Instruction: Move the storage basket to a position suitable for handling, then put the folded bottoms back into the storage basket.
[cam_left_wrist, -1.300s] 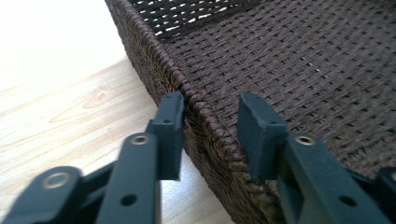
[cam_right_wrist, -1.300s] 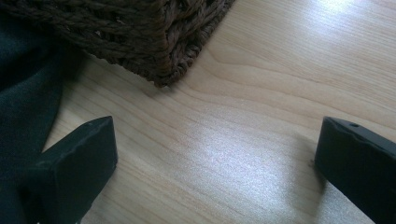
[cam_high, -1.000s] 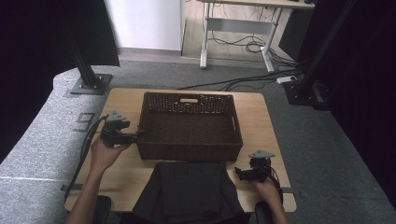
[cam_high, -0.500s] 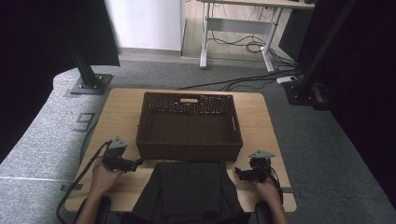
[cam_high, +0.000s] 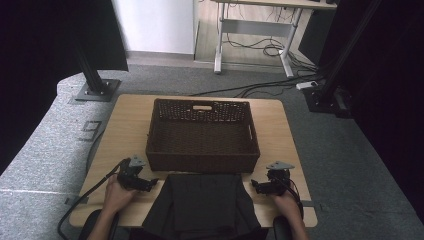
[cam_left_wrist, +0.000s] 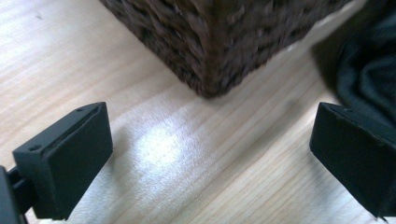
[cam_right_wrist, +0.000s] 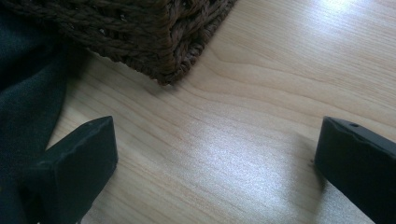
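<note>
A dark woven basket (cam_high: 202, 162) stands empty in the middle of the wooden table (cam_high: 125, 125). In front of it lies a folded black cloth (cam_high: 202, 205), hanging over the near edge. My left gripper (cam_high: 151, 184) rests low on the table just left of the cloth, pointing right. Its jaws have just been opening and now stand wide apart over bare wood (cam_left_wrist: 210, 158), facing the basket's corner (cam_left_wrist: 210, 46) and the cloth (cam_left_wrist: 369, 70). My right gripper (cam_high: 255, 186) sits right of the cloth, open (cam_right_wrist: 215, 168), with the basket corner (cam_right_wrist: 140, 28) and cloth (cam_right_wrist: 28, 93) ahead.
Grey carpet surrounds the table. Black stand bases (cam_high: 92, 90) sit at the far left and far right on the floor. A desk frame with cables (cam_high: 255, 47) stands behind. Bare wood lies on either side of the basket.
My left hand has come back from beside the basket's left wall toward the near edge and sunk down to the table left of the cloth. The right hand has kept still.
</note>
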